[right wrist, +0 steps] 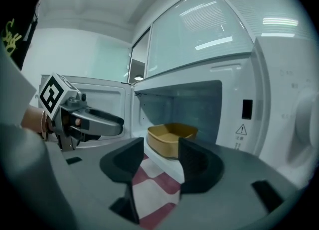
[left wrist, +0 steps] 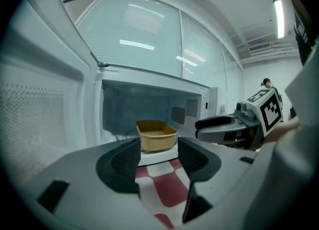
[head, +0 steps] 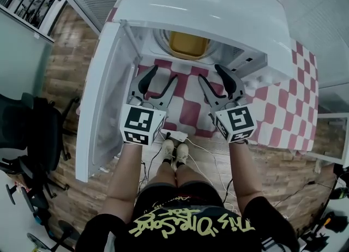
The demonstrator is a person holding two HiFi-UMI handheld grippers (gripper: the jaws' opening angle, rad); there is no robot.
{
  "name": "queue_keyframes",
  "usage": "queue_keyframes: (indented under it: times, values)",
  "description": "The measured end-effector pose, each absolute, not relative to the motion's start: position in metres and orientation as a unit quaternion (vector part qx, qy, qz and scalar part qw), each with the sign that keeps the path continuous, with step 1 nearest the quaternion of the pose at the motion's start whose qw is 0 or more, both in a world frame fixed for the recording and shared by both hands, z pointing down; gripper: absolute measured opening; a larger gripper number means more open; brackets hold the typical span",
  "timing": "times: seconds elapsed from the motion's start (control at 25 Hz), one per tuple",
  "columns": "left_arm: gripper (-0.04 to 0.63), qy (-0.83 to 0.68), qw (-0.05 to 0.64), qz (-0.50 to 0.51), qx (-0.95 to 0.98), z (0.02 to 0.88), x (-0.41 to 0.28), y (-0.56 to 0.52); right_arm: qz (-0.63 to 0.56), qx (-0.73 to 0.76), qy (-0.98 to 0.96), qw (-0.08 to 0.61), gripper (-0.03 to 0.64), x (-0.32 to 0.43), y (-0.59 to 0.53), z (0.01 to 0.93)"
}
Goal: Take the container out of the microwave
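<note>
Yellow-brown, with low walls, the container point(head: 188, 45) is sitting inside the white microwave point(head: 218, 5), about in the middle of its cavity. The microwave door point(head: 101, 98) is standing wide open on the left side. The microwave is resting on a table covered with a red and white checked cloth point(head: 188, 109).

A person in a black shirt with yellow lettering is standing close to the near edge of the table and is holding out both tools over the cloth, just in front of the opening. The left gripper point(head: 163, 73) and the right gripper point(head: 210, 72) are hovering side by side, near each other but not touching, both pointing toward the cavity. The jaws of each one are standing apart, and nothing is sitting between them; only the cloth is showing below, and the container is showing farther back, apart from both tools. At the far left, a black office chair point(head: 32, 131) is standing on the wooden floor point(head: 65, 54).
</note>
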State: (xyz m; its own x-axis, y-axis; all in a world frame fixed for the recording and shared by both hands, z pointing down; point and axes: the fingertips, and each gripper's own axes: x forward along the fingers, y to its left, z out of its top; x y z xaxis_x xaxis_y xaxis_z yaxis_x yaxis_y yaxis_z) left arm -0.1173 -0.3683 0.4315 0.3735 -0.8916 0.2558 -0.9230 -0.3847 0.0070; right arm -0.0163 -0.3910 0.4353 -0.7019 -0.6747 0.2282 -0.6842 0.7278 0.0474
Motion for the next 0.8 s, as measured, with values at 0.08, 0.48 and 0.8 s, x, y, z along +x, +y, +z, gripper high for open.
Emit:
queue_keyframes:
  times: [0.08, 0.48, 0.8]
  values:
    - [0.222, -0.55, 0.076, 0.106, 0.825, 0.433, -0.117, -0.373, 0.023, 0.369, -0.922, 0.117, 0.204, -0.019, -0.394, 0.438]
    - [0.23, -0.549, 0.09, 0.11, 0.824, 0.454, -0.119, -0.395, 0.042, 0.38, -0.915, 0.128, 0.21, -0.026, -0.412, 0.456]
    - [0.24, -0.541, 0.096, 0.111, 0.828, 0.467, -0.118, -0.412, 0.049, 0.385, -0.911, 0.14, 0.21, -0.032, -0.423, 0.469]
